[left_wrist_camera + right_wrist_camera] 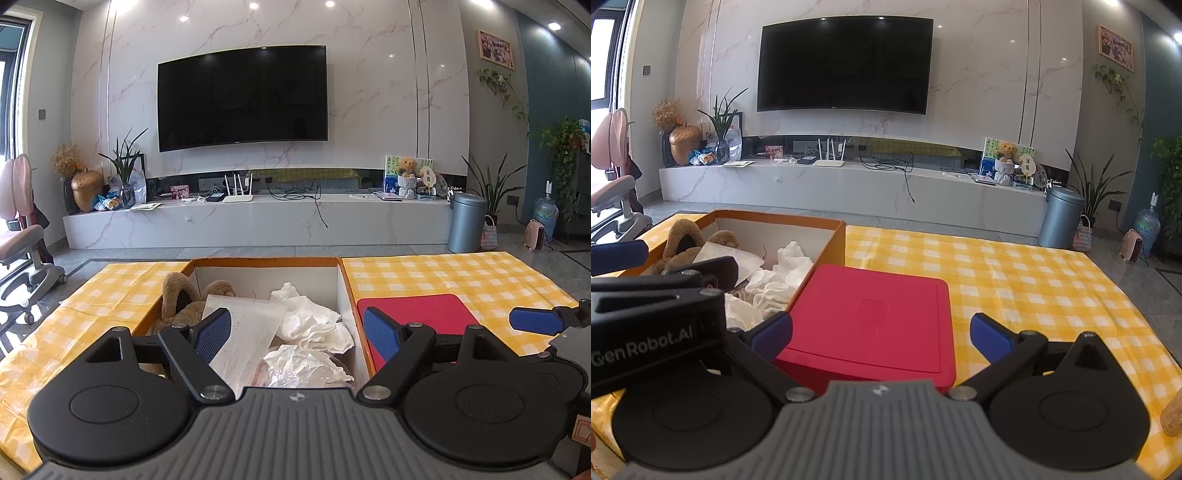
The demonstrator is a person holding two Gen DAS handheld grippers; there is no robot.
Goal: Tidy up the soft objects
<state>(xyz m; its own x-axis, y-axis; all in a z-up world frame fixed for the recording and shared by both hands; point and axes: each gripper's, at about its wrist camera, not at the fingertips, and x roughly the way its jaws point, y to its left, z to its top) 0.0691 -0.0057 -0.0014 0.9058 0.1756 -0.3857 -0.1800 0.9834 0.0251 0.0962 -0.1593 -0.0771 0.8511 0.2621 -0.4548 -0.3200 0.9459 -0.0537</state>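
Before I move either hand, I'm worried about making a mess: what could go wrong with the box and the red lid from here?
1. The bubble wrap and crumpled tissue sit high in the box, so pressing the red lid on could trap or spill them.
2. The left tongs and right tongs are close together and could collide.
3. Dragging the lid could rumple the checked cloth.

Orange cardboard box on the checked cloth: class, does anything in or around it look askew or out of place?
Yes. In the orange cardboard box, the brown plush toy pokes above the left wall, and the white foam sheet lies tilted over the crumpled white tissue paper. The red square lid lies flat beside it.
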